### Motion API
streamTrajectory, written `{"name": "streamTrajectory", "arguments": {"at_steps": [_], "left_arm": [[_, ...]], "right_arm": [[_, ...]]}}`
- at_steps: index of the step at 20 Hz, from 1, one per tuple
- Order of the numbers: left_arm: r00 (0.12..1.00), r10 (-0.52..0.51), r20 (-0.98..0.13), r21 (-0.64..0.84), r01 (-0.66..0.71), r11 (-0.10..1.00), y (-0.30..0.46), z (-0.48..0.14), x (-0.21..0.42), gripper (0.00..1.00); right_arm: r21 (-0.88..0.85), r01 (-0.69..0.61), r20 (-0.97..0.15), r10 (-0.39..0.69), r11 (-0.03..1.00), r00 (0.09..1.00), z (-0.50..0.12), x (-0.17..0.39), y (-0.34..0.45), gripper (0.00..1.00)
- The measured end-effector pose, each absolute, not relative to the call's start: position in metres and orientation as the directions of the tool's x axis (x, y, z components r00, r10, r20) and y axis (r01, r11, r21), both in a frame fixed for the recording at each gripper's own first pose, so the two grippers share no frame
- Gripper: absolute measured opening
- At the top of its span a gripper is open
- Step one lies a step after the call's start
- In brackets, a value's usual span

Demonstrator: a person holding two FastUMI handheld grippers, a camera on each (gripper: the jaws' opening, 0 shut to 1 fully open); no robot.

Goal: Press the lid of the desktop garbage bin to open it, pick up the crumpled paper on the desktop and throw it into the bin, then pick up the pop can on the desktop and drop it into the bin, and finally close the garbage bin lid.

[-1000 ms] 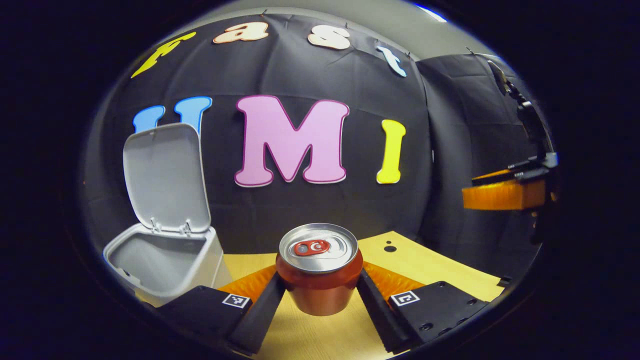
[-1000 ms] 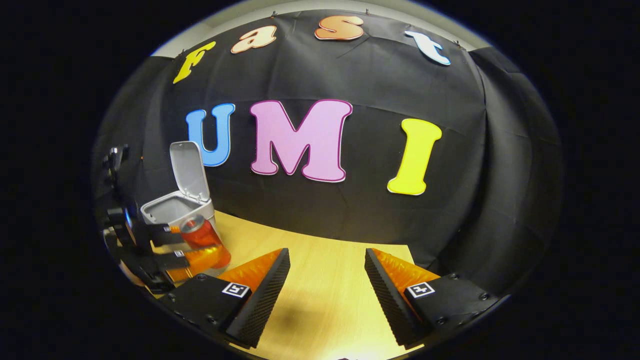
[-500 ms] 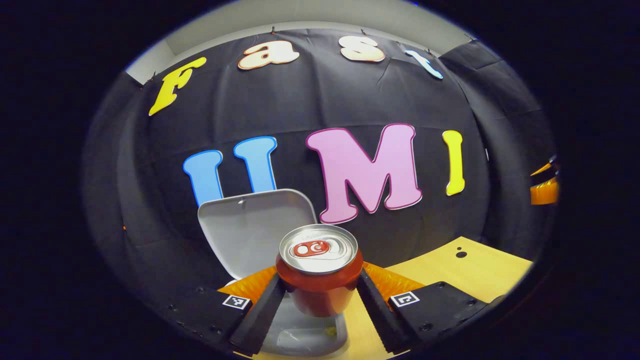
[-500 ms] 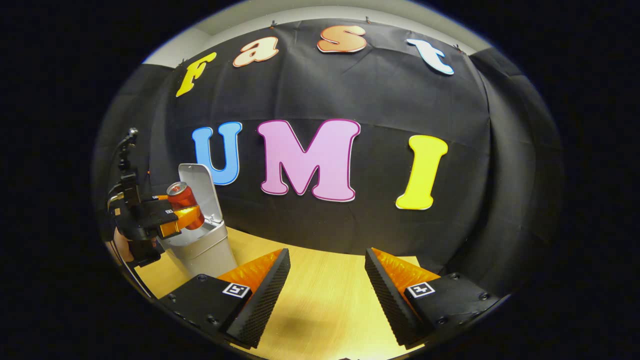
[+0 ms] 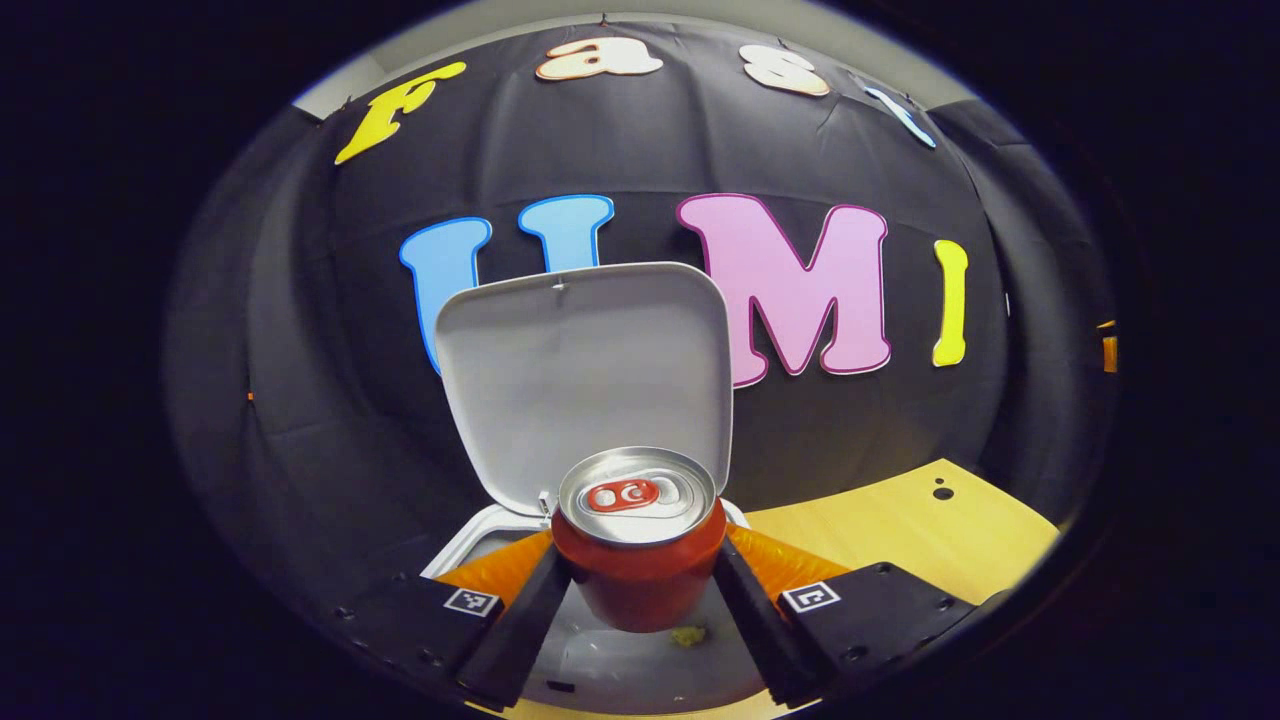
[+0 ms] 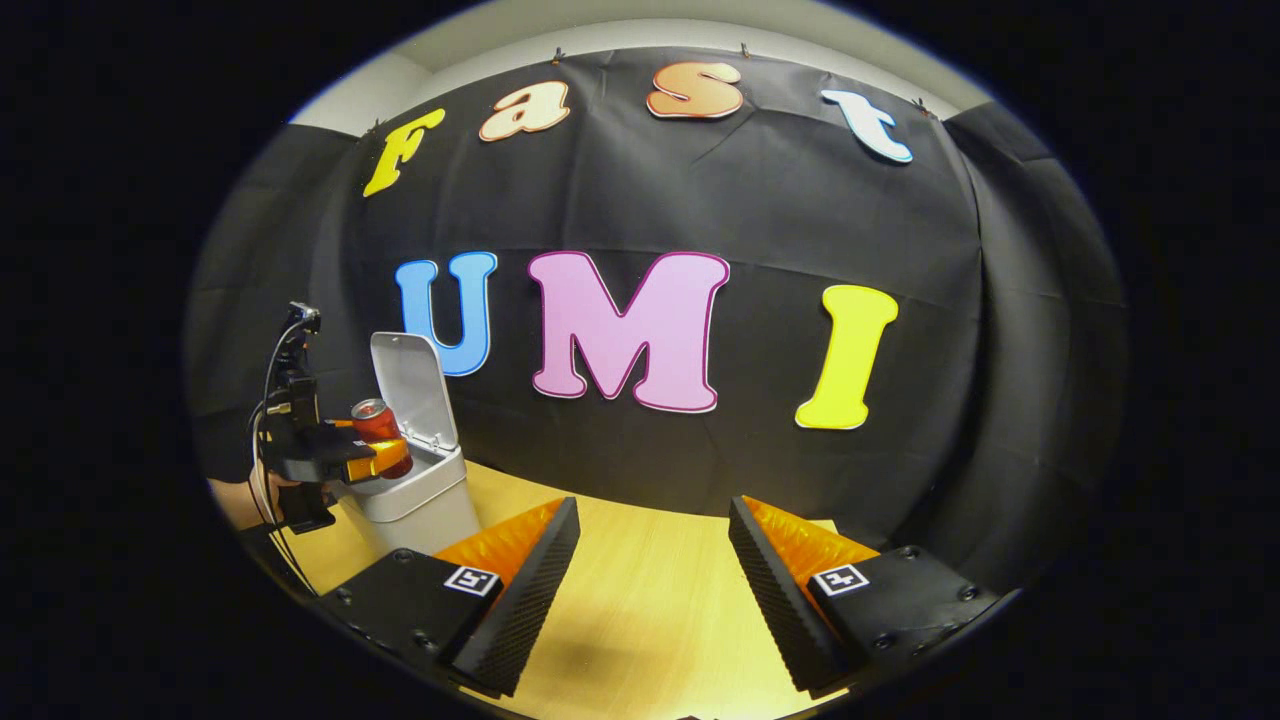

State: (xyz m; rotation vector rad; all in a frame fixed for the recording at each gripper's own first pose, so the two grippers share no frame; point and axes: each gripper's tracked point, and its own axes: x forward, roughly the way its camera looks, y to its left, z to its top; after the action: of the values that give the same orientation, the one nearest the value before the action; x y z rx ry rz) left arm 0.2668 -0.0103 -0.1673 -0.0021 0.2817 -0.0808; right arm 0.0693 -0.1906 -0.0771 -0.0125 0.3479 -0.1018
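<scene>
A red aluminium pop can (image 5: pixel 638 560) was clamped upright between the left gripper's (image 5: pixel 640 590) ribbed fingers above the open grey plastic bin (image 6: pixel 418 495), its rounded lid (image 5: pixel 585 370) raised. The right gripper (image 6: pixel 652 570) was held agape over the pale wooden desktop (image 6: pixel 650 620).

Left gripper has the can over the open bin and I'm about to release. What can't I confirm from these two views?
- Bin floor: in the left gripper view the pop can and the left gripper cover most of the opening; the crumpled paper can't be confirmed, only a small yellowish speck.
- Can's bottom edge against the rim: too small in the right gripper view.
- Lid hinge: behind the can.
- Right gripper: open, holding nothing.
</scene>
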Motion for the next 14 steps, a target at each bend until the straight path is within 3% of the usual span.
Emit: {"name": "streamTrajectory", "arguments": {"at_steps": [5,8,14], "left_arm": [[0.960,-0.064,-0.271,-0.009,0.064,0.998,-0.008,-0.166,0.268,0.88],[0.965,-0.047,-0.258,0.008,0.051,0.999,-0.005,-0.158,0.265,0.95],[0.993,-0.007,-0.120,-0.028,0.003,1.000,0.014,-0.082,0.270,0.94]], "right_arm": [[-0.012,0.081,-0.353,-0.080,0.997,0.932,-0.083,0.067,-0.184,0.97],[-0.018,0.073,-0.339,-0.075,0.997,0.938,-0.081,0.068,-0.184,0.97],[0.015,0.042,-0.314,-0.035,0.999,0.949,-0.075,0.085,-0.181,0.97]]}}
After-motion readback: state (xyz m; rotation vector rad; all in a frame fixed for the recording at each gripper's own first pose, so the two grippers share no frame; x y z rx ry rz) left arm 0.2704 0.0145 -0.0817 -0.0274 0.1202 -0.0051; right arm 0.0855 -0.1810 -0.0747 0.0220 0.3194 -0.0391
